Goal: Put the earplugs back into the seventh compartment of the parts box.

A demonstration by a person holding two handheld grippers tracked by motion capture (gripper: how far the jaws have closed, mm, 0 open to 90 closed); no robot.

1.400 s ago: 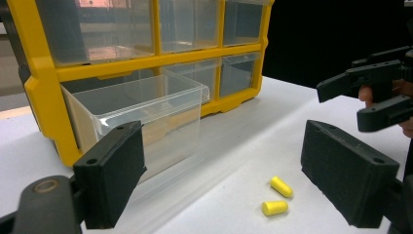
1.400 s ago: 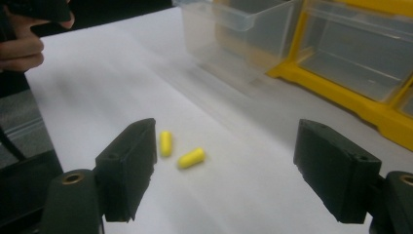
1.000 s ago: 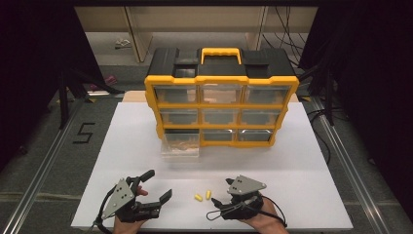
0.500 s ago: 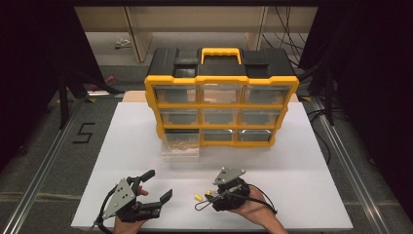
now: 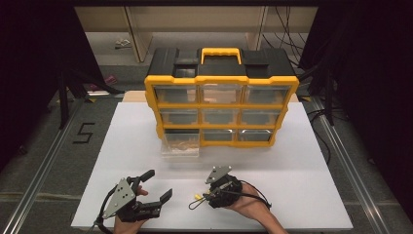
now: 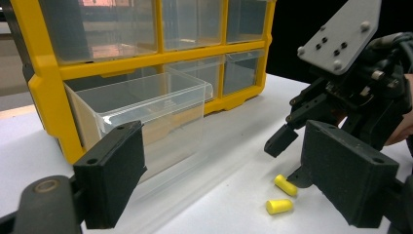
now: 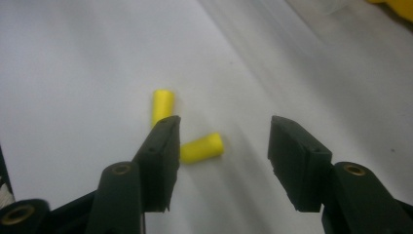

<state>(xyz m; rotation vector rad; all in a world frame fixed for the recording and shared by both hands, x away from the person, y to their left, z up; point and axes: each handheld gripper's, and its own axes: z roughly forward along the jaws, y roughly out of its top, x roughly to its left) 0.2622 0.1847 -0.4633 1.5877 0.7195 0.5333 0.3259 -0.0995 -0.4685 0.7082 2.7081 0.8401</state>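
Two yellow foam earplugs (image 5: pixel 197 196) lie on the white table near its front edge. In the right gripper view one earplug (image 7: pixel 202 147) sits just inside the left jaw and the other (image 7: pixel 163 105) lies a little beyond it. My right gripper (image 7: pixel 224 156) is open, low over them and holding nothing. In the left gripper view that right gripper (image 6: pixel 288 161) hangs over the two earplugs (image 6: pixel 279 206). My left gripper (image 5: pixel 157 185) rests at the front left, open and empty.
A yellow and black organizer (image 5: pixel 221 80) with clear drawers stands at the back of the table. Its bottom-left drawer (image 5: pixel 181 145) is pulled out, with pale contents on its floor. White tabletop (image 5: pixel 302 165) lies between the organizer and the grippers.
My right gripper has moved left and now sits over the two earplugs. The left gripper has stayed where it was.
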